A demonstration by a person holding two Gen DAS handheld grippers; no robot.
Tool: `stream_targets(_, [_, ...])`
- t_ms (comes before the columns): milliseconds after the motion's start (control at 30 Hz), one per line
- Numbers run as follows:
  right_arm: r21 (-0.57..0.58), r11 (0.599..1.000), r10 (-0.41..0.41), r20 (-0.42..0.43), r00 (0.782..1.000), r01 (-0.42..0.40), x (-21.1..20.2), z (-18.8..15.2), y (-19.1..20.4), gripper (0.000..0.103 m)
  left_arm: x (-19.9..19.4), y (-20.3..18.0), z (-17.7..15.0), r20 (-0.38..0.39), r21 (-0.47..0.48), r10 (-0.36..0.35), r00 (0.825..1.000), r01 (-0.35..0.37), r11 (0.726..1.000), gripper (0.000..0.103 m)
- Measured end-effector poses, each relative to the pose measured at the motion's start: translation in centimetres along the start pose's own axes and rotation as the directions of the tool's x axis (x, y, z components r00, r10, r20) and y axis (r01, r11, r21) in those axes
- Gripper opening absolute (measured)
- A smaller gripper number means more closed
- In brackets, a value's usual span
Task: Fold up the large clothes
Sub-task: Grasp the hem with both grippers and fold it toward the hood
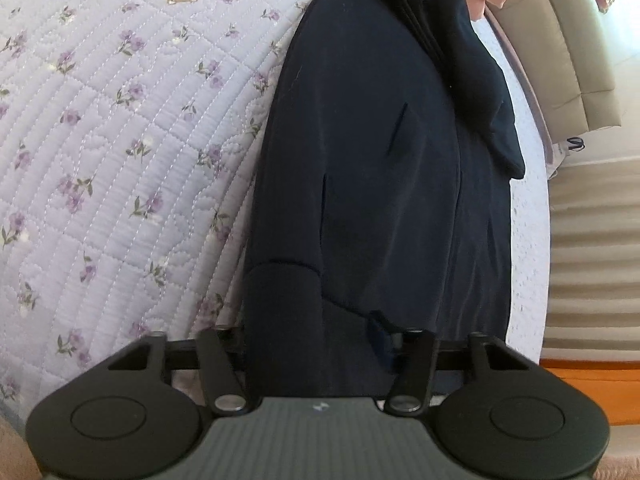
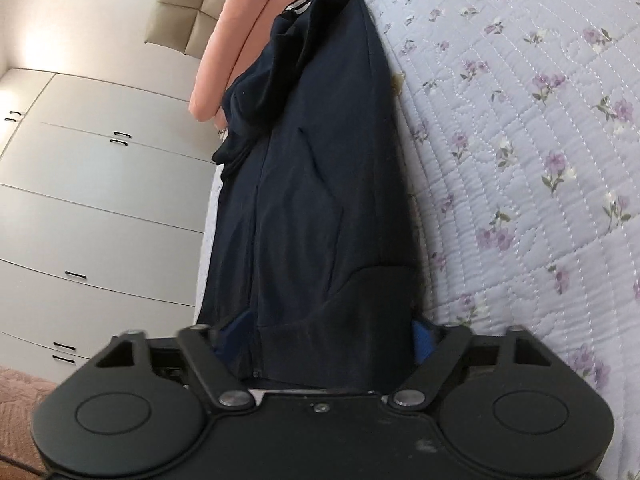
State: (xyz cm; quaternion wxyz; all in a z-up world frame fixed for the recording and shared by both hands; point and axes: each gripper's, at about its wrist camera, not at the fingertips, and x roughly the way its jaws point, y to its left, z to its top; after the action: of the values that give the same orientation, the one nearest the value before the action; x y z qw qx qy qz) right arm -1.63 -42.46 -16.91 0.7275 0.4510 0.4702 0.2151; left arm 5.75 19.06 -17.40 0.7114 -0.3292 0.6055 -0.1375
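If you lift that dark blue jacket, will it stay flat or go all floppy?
Probably floppy: the dark blue jacket is soft cloth that creases and bunches near its collar. Likely it sags between lifted corners. It should not slide much on the quilted bedspread.

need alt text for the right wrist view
A long dark navy garment lies on a lilac floral quilt, its near end between the right gripper's jaws. Beyond it lie a pink bundle and white cabinets.
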Motion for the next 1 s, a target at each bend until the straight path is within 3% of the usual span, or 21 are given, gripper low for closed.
stream_targets(33, [0.002,1.000,-0.010,0.001,1.000,0.010,0.1,0.0,0.0,0.052,0.2,-0.4,0.1,0.007,0.016,0.006,1.000,-0.006,1.000,0.015])
stream_targets(67, [0.011,1.000,-0.010,-0.011,1.000,0.010,0.5,0.0,-0.1,0.038,0.3,-0.7,0.0,0.015,0.039,0.013,1.000,-0.014,0.999,0.006])
stream_targets(100, [0.019,1.000,-0.015,-0.037,0.999,0.015,1.2,-0.2,-0.1,0.016,0.1,-1.0,0.0,0.028,0.046,0.013,1.000,-0.015,0.999,0.006])
stream_targets(133, [0.014,1.000,-0.025,-0.050,0.998,0.026,1.7,-0.5,0.2,0.011,-0.4,-1.3,-0.1,0.045,0.058,0.008,0.999,-0.011,0.998,0.006])
stream_targets(200, [0.006,1.000,-0.012,-0.021,1.000,0.012,1.7,-1.0,0.9,0.009,-0.8,-3.0,-0.7,0.104,0.084,-0.005,0.995,-0.004,0.996,0.006])
stream_targets(333, [-0.003,1.000,-0.004,0.128,0.992,0.004,-1.3,-0.5,3.0,0.008,-3.3,-3.7,-1.2,0.171,0.074,-0.005,0.985,-0.008,0.997,0.005])
stream_targets(433, [-0.019,1.000,-0.002,0.136,0.991,0.004,-2.3,-0.2,3.7,0.008,-4.0,-4.1,-1.6,0.177,0.093,-0.001,0.984,-0.016,0.996,0.005])
stream_targets(667, [-0.019,0.999,0.045,0.186,0.982,-0.042,-2.9,0.6,5.4,0.008,-6.0,-6.5,-0.3,0.239,0.096,-0.103,0.966,0.082,0.992,0.005])
stream_targets(733, [-0.044,0.998,0.056,0.220,0.974,-0.048,-3.3,1.7,6.8,0.008,-6.8,-7.7,0.6,0.265,0.112,-0.131,0.955,0.105,0.988,0.005])
stream_targets(833, [-0.069,0.995,0.090,0.268,0.959,-0.074,-4.0,4.1,8.5,0.008,-7.9,-9.1,2.5,0.295,0.099,-0.220,0.930,0.199,0.975,0.005])
stream_targets(933, [-0.100,0.990,0.129,0.298,0.946,-0.104,-4.0,7.2,10.2,0.008,-8.8,-11.2,4.5,0.356,0.177,-0.221,0.908,0.167,0.970,0.005])
stream_targets(1000, [-0.119,0.985,0.154,0.317,0.936,-0.121,-3.6,9.5,11.1,0.008,-9.0,-12.4,6.6,0.386,0.200,-0.255,0.887,0.190,0.961,0.005])
